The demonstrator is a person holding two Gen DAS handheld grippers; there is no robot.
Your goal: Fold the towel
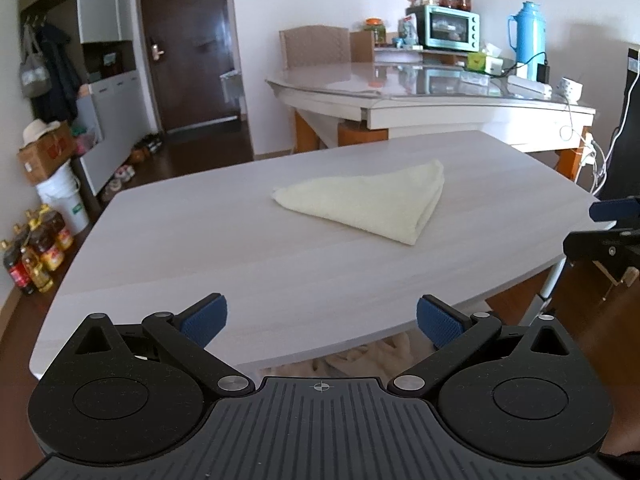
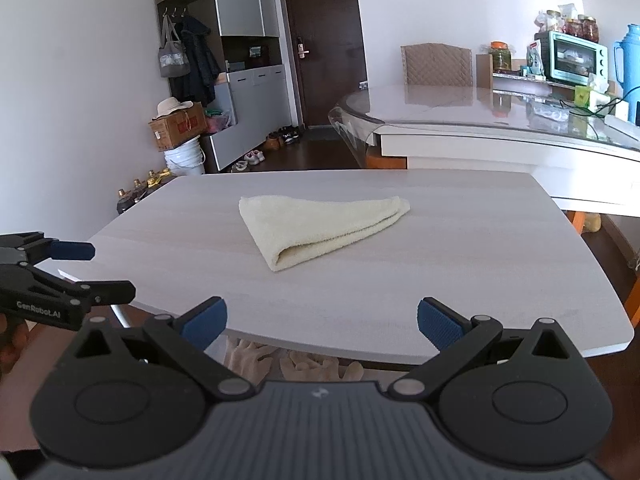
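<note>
A pale yellow towel (image 1: 368, 204) lies folded into a layered triangle in the middle of the light wood table (image 1: 200, 248). It also shows in the right wrist view (image 2: 320, 228). My left gripper (image 1: 322, 320) is open and empty, held back over the table's near edge, well short of the towel. My right gripper (image 2: 322, 320) is open and empty, also back at the near edge. The right gripper shows at the right edge of the left wrist view (image 1: 608, 228), and the left gripper at the left edge of the right wrist view (image 2: 48, 276).
A glass-topped dining table (image 1: 420, 88) stands behind, with a teal oven (image 1: 452, 28) and a blue thermos (image 1: 528, 36). Bottles (image 1: 36, 248), a bucket (image 1: 64, 200) and a box stand on the floor at left. Pale cloth (image 2: 296, 360) lies under the table.
</note>
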